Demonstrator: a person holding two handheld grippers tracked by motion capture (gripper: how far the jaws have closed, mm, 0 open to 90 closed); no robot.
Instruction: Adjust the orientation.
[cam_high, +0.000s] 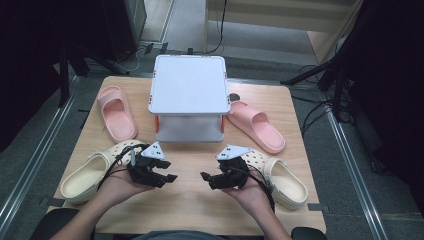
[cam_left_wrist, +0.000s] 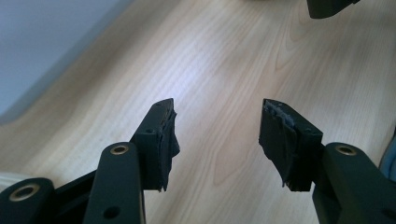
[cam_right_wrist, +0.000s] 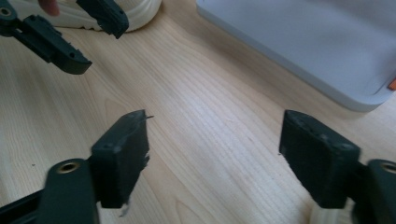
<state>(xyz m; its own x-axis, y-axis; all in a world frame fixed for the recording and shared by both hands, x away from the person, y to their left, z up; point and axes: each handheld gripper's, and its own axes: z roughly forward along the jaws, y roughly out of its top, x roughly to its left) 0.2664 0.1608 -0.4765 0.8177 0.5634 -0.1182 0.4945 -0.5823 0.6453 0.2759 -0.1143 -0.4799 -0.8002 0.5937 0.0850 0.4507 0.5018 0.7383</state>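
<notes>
My left gripper (cam_high: 169, 171) hovers low over the wooden table (cam_high: 190, 200), open, with nothing between its jaws. It faces my right gripper (cam_high: 206, 179), which is open too and holds nothing. In the left gripper view the left gripper (cam_left_wrist: 219, 107) spans bare wood. In the right gripper view the right gripper (cam_right_wrist: 215, 119) also spans bare wood, with the left gripper (cam_right_wrist: 102, 46) beyond it. A cream clog (cam_high: 95, 172) lies behind the left hand and another cream clog (cam_high: 282, 177) lies beside the right hand.
A white lidded box (cam_high: 189, 95) with orange clasps stands at the table's middle back. A pink slide sandal (cam_high: 116, 112) lies to its left and another pink sandal (cam_high: 256, 125) to its right. Dark stands and cables ring the table.
</notes>
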